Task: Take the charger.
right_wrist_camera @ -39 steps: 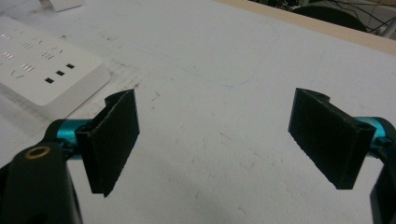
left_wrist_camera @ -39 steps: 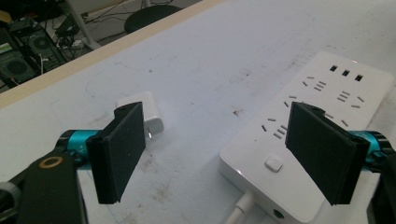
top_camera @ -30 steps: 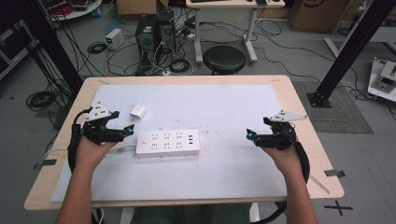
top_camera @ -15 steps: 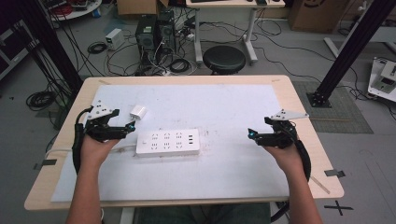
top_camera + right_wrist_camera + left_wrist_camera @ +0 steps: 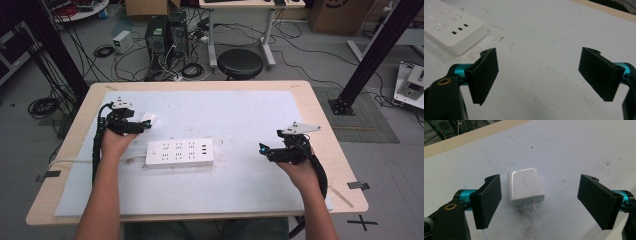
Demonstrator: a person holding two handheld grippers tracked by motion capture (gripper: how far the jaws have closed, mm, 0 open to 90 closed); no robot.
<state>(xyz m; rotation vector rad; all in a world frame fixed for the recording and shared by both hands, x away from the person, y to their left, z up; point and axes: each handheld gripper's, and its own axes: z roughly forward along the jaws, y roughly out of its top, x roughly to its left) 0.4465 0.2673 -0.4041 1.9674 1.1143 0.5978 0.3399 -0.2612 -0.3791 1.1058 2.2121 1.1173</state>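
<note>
White mat, two grippers parted wide.
Charger lies between left gripper jaws, untouched, prongs toward camera; right gripper holds nothing.

The left gripper has its jaws spread wide. The right gripper too — both forearms reach forward, well apart.

High view overhead facing forward, gripper views close, low, sharing white mat
</note>
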